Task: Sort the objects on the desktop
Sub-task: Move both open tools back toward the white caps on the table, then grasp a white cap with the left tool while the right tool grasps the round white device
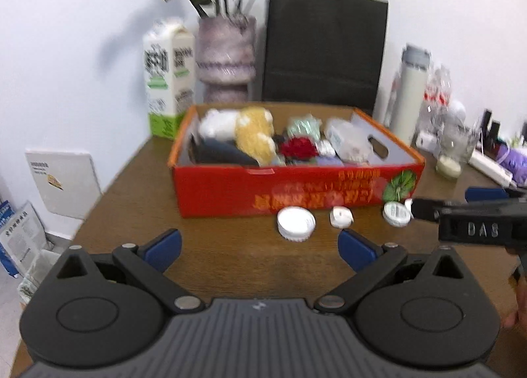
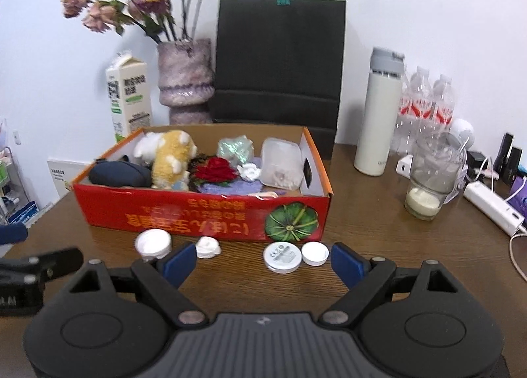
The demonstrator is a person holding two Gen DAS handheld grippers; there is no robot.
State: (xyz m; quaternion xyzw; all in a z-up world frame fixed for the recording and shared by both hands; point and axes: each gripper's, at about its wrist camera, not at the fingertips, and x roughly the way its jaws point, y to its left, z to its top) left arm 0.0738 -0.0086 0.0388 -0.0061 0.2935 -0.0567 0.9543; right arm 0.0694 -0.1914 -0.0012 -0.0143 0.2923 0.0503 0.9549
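Four small white things lie just past my right claw [image 2: 260,262], spread empty, nearer than my left claw [image 1: 260,251], likewise spread.

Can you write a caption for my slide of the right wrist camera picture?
Open right tool above four small white round things in front of a red box full of toys.

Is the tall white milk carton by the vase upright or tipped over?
Upright. The tall white milk carton stands on its base beside the mottled purple vase, gabled top up.
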